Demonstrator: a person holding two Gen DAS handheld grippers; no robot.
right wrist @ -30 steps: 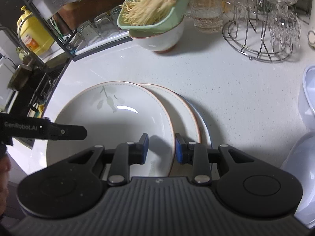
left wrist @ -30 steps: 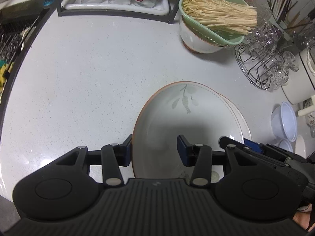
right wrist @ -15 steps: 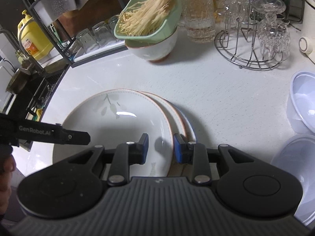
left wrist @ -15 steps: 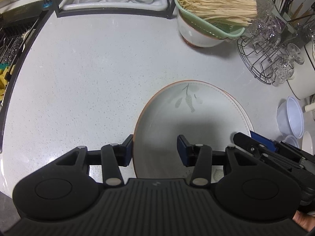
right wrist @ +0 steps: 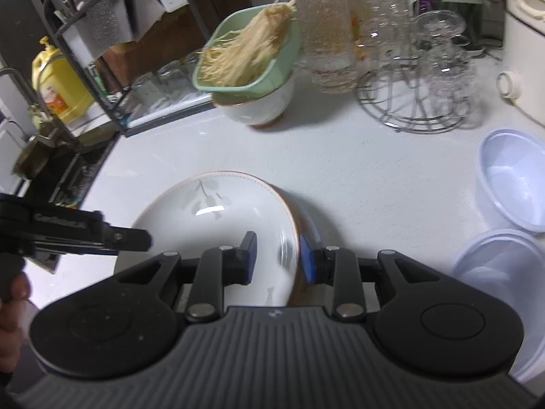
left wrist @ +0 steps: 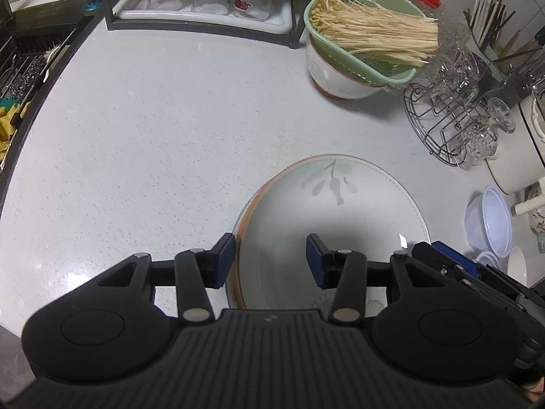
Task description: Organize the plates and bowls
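So the white speckled table (left wrist: pixel 153 129) took up most of both views, and everything else I'll place relative to the leaf-print plate (left wrist: pixel 333 211) sitting on it. That plate was the top one of a stack: in the left wrist view a couple of orange-edged rims peeked out from under its left side, and in the right wrist view another brown-rimmed plate (right wrist: pixel 295 225) showed under its right edge.

Beyond the plate, toward the back of the table, was a black rack with a white tray (left wrist: pixel 204 17) holding upside-down glasses. Right of that, still behind the plate, a white bowl (left wrist: pixel 337 78) carried a green strainer basket (left wrist: pixel 368 68) full of pale enoki mushrooms (left wrist: pixel 374 34). Further right stood a wire glass stand (left wrist: pixel 453 126), and off the plate's right side were some pale blue plastic bowls (right wrist: pixel 514 187).

The left tongs (left wrist: pixel 270 260) straddled the plate's left rim, one blue pad outside it and one over the plate's inside, set fairly wide with clear gaps on both sides, so not gripping anything. The right tongs (right wrist: pixel 278 259) were narrower and sat over the plate's right rim, one pad inside and one outside; the frame's blurry there, and I honestly couldn't tell whether the pads were pinching the rim or just bracketing it.
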